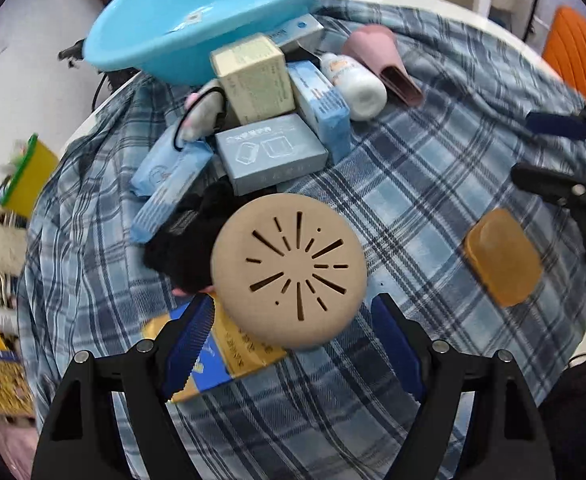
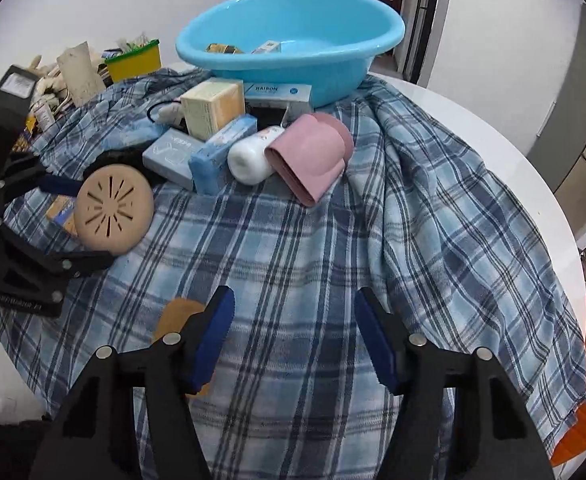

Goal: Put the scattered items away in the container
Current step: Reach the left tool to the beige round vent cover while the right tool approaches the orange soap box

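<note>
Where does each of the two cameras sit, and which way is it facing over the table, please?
Left wrist: on the left gripper, looking steeply down past its open fingers at the tan slotted disc; the right gripper shows at the right edge.
Right wrist: on the right gripper, looking across the plaid cloth toward the blue basin; its fingers are apart, nothing between them; the left gripper shows at the left.
Shared: disc, basin, cloth, amber soap bar, box pile.
</note>
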`<state>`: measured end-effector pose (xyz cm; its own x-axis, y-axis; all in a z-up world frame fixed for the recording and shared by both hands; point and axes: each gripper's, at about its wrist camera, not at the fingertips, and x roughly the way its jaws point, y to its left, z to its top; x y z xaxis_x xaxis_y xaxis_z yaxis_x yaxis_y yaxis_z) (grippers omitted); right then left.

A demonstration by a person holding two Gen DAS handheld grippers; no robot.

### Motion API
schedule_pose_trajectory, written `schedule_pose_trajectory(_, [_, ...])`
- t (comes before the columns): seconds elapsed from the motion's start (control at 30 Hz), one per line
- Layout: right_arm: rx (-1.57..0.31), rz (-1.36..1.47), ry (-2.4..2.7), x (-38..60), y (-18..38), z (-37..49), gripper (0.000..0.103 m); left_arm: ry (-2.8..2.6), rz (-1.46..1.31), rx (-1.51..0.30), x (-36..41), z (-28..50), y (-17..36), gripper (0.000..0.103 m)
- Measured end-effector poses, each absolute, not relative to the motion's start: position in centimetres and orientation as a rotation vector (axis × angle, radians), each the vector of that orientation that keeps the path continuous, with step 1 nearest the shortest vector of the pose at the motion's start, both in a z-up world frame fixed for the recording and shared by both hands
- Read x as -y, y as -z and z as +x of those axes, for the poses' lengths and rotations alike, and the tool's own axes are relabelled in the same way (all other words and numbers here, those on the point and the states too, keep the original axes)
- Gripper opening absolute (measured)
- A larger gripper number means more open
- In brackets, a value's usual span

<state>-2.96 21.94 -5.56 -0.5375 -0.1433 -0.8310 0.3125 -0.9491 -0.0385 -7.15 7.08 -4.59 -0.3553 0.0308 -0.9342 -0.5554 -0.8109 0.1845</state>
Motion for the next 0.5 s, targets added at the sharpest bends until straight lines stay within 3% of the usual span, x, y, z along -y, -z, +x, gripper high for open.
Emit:
schedule_pose_trajectory(0.4, [-0.362, 1.387, 2.358, -22.1, 5.8, -0.4, 0.061, -2.088, -1.471, -0.691, -7.9, -8.9, 4.7, 0.083])
schedule_pose_trajectory(0.5, [-0.362, 1.372, 2.321, -21.0, 5.9, 0.0, 0.061, -2.099, -1.462, -0.657, -7.4, -9.1, 4.4, 0.069])
